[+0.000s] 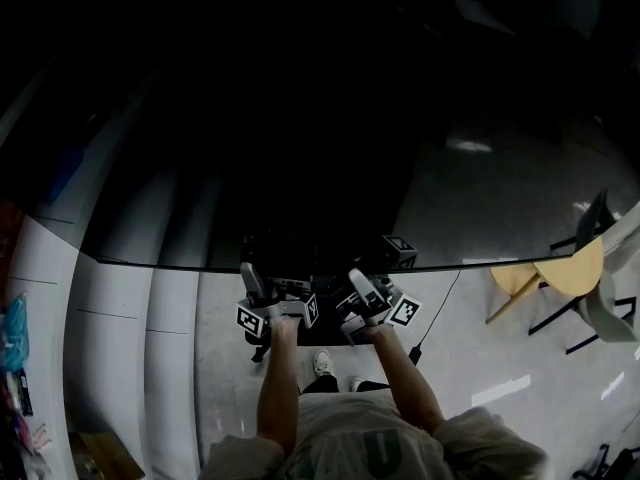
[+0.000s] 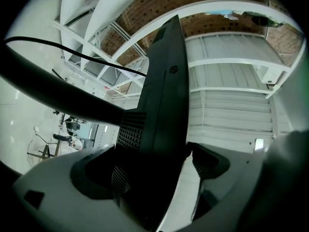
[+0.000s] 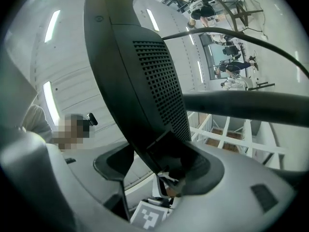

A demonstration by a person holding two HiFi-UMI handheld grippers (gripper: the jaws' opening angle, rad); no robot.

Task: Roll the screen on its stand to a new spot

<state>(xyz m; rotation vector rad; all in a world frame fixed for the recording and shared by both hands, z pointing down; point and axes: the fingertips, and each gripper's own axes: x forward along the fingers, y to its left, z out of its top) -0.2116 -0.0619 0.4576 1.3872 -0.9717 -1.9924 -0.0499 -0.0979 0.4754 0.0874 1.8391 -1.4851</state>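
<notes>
The big dark screen (image 1: 300, 118) fills the upper half of the head view, with its lower edge running across the middle. My left gripper (image 1: 262, 286) and right gripper (image 1: 368, 286) sit side by side at that lower edge, near its middle. In the left gripper view the black vented back of the screen (image 2: 159, 129) fills the space between the pads, and my left gripper (image 2: 149, 173) is shut on it. In the right gripper view the screen's perforated housing (image 3: 154, 91) runs down between the pads of my right gripper (image 3: 159, 170), which is shut wide on it.
A thick dark bar (image 3: 241, 105) crosses beside the screen, and a thin cable (image 2: 72, 52) arcs over it. A cable (image 1: 440, 308) hangs from the screen to the pale floor. A yellow round table (image 1: 575, 268) with dark chairs stands at the right. Colourful items (image 1: 15, 338) line the left edge.
</notes>
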